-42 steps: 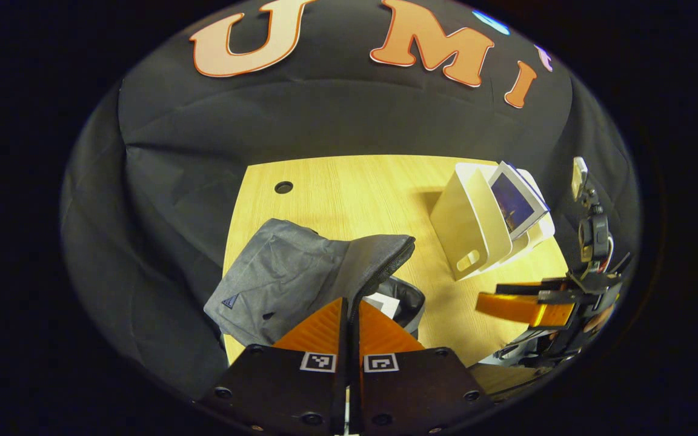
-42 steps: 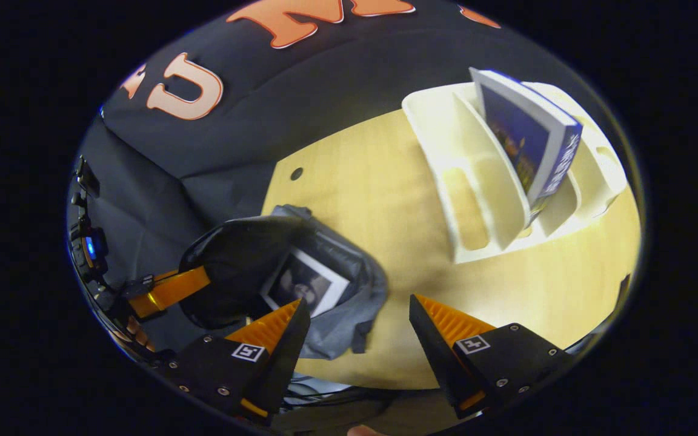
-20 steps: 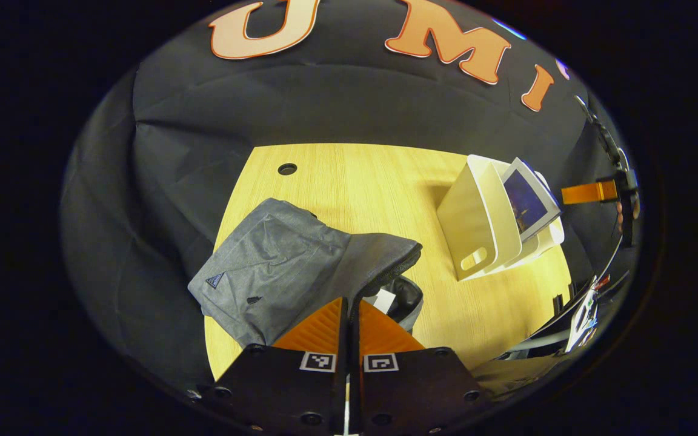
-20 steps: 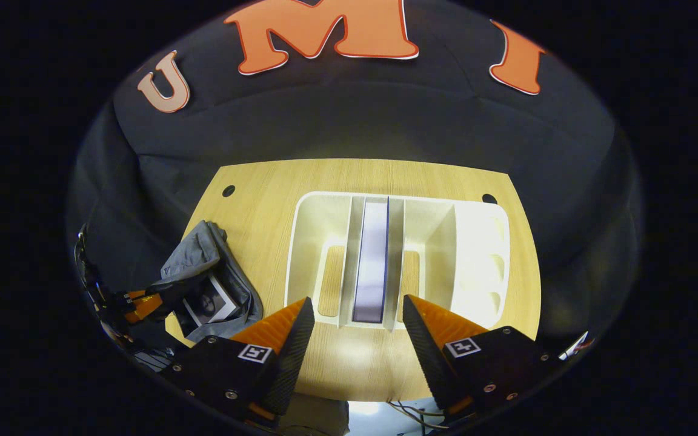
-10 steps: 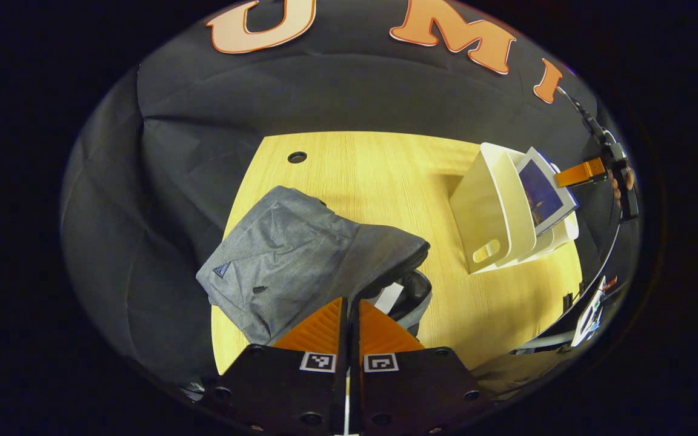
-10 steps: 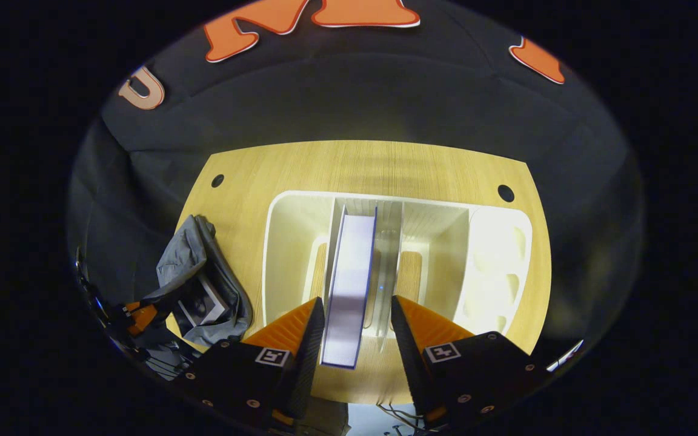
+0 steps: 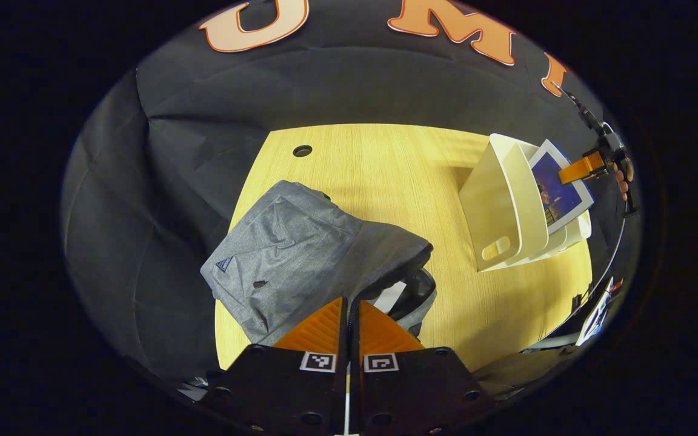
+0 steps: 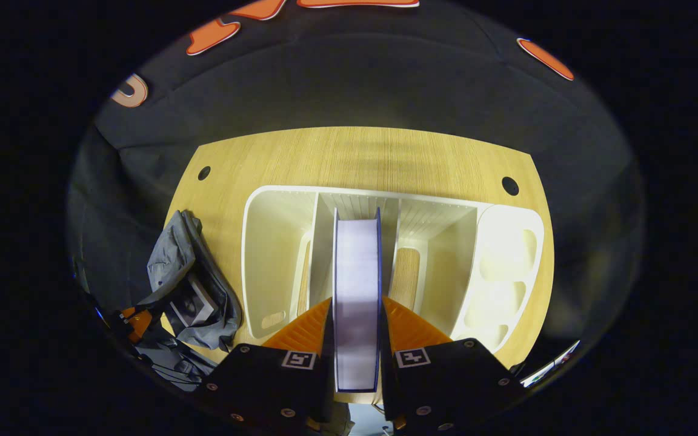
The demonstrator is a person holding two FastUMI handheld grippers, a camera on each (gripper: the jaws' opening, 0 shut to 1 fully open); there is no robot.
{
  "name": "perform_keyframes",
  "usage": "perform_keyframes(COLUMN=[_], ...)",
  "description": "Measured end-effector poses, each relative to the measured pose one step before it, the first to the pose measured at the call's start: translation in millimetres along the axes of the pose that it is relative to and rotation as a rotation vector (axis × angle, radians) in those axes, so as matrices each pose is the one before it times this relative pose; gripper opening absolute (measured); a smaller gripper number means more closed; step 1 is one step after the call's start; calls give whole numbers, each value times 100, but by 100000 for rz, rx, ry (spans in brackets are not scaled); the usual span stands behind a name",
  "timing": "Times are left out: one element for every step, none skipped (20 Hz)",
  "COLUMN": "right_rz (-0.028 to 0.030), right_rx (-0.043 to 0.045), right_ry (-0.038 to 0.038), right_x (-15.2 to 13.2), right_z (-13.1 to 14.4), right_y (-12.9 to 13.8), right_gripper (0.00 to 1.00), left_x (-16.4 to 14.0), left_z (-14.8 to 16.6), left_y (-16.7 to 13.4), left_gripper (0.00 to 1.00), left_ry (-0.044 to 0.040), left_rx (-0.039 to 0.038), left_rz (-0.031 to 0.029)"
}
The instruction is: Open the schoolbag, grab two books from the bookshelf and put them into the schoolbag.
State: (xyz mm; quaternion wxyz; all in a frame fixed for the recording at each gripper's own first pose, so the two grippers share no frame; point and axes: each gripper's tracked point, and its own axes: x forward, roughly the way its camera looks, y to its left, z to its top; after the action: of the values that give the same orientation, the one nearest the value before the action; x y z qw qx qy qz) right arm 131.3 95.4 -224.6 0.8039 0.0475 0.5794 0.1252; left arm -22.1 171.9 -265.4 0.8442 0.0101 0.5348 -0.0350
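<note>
— Right gripper view: a book [image 8: 356, 284] is standing upright in a middle slot of the white bookshelf [image 8: 276, 260], and the right tongs [image 8: 356, 324] are pressing on both its covers.

— And the schoolbag?

— The grey schoolbag [image 7: 300, 254] is lying on the wooden worktop [image 7: 385, 175], well apart from the bookshelf [image 7: 500, 212]; its mouth is gaping, and another book [image 8: 194, 306] is sitting inside.

— What are the left tongs doing?

— The left tongs [image 7: 348, 321] are closed together, pinching the schoolbag's edge beside the zip and holding it up. In the left gripper view, the right tongs [image 7: 579, 168] are reaching the blue-covered book [image 7: 558, 194] in the bookshelf at far right.
</note>
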Motion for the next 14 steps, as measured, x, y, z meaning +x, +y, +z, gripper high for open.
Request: perform_keyframes(right_rz=[276,-421,-1116,-1295,-1185,-805,-426,-131,68,-91,-295,-703,-523,-208], right_rx=[815,709,596,395,720,1178,1062,1363,1321,1523,1437,2218,1790,2082], right_ry=[-969,-1206,-1160,-1111,-1152,-1468,-1143,-1037,-938,-899,-682,-646,-359,-314], right_x=[-593,-495,-586,-562,-627,-644,-602,-662,-658,-691,-532,-376,-486,-417], right_z=[-178,-3,-292,-242,-359,-277,-289,-353,-676,-482,-421,-672,-628,-764], right_y=[-116,-176,-226,-230,-250,-38,61,75,118,-18,-100,115,-87,98], right_gripper=[33,31,31,31,31,30,31,31,31,30,30,30,30,30], left_x=[43,-20,-160,-55,-16,-16,-37,-18,-79,-70,-167,-133,-9,-48], left_z=[82,74,-44,65,-53,58,-45,58,112,113,82,-46,107,67], left_y=[-71,23,-40,17,-70,92,62,125,317,202,282,125,195,213], left_gripper=[3,3,3,3,3,3,3,2,3,3,3,3,3,2], left_ry=[-383,-375,-267,-309,-400,-350,-196,-637,-609,-697,-604,-9,-818,-282], left_rx=[709,709,509,712,1177,1769,1834,1797,1823,1624,1223,907,925,795], left_rz=[-236,-248,-386,-572,-934,-937,-693,-623,-520,-612,-803,-963,-580,-1027])
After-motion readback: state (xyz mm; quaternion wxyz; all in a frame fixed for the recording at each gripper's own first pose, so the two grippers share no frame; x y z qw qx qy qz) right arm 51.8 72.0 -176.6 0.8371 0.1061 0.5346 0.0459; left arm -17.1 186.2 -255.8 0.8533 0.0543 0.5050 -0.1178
